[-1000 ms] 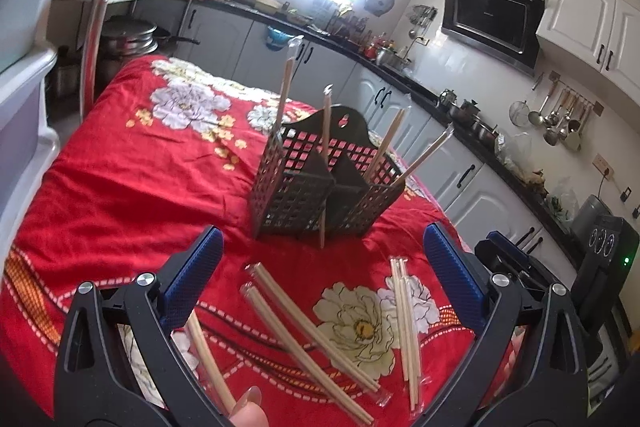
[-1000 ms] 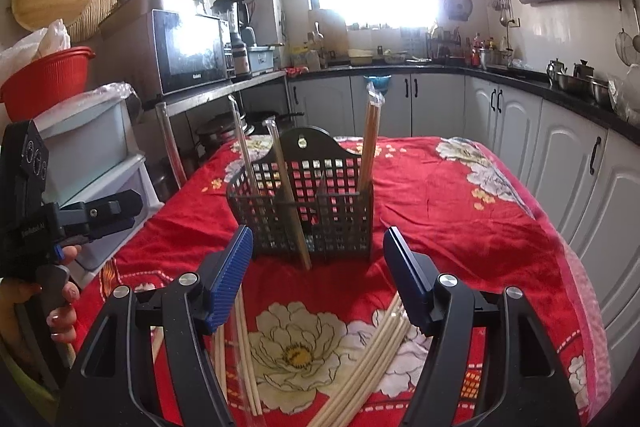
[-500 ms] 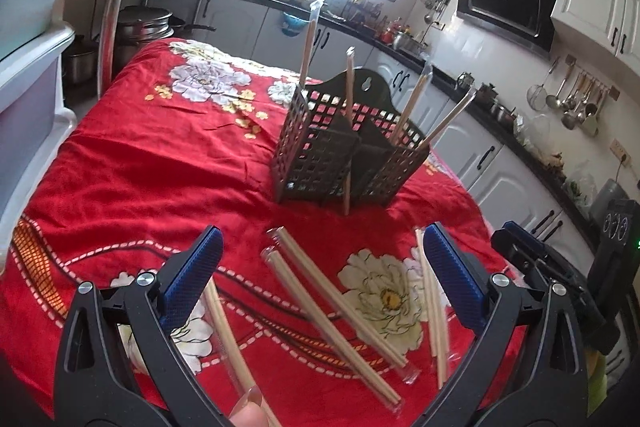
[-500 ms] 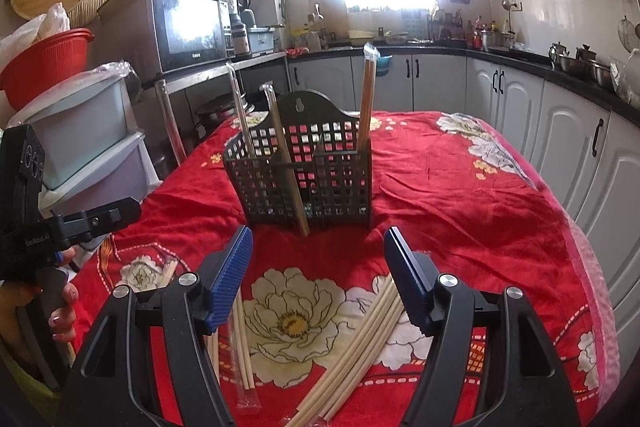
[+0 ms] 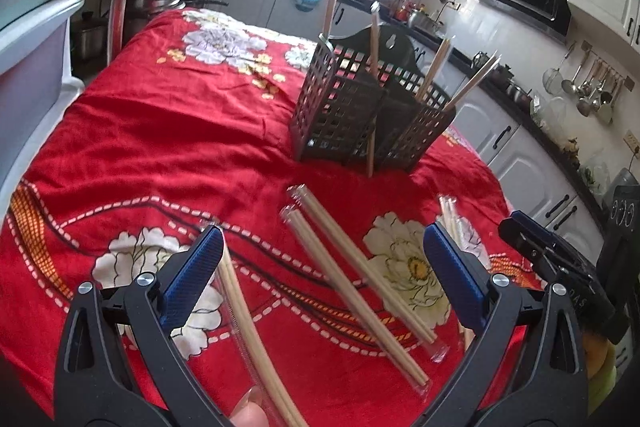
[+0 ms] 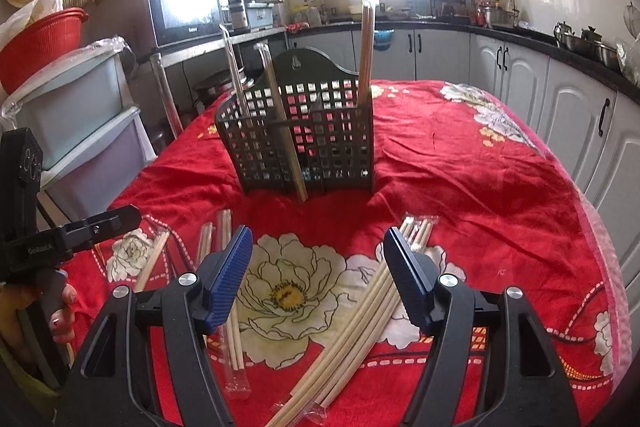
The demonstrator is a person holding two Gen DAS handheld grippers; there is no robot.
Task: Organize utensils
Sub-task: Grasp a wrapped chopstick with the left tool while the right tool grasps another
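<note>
A dark lattice utensil basket (image 5: 360,115) (image 6: 304,143) stands on the red flowered cloth, with several wrapped chopstick pairs upright in it and one pair leaning against its front. More wrapped chopstick pairs (image 5: 360,275) (image 6: 352,331) lie flat on the cloth in front. My left gripper (image 5: 320,267) hovers open above the two middle pairs, nothing between its blue pads. My right gripper (image 6: 318,267) is open too, over the white flower, with a bundle of pairs under its right finger (image 6: 408,279). A further pair (image 6: 234,307) lies by its left finger.
The cloth-covered table (image 6: 500,187) drops off at the right toward white cabinets (image 6: 580,123). Plastic drawers (image 6: 80,115) and a microwave (image 6: 180,3) stand at the left. A hand holds the other gripper's grip (image 6: 40,267). The right gripper's body shows in the left wrist view (image 5: 560,267).
Both grippers have sunk and tipped downward toward the chopsticks lying on the cloth. The basket now sits higher in both views. Jaws are unchanged.
</note>
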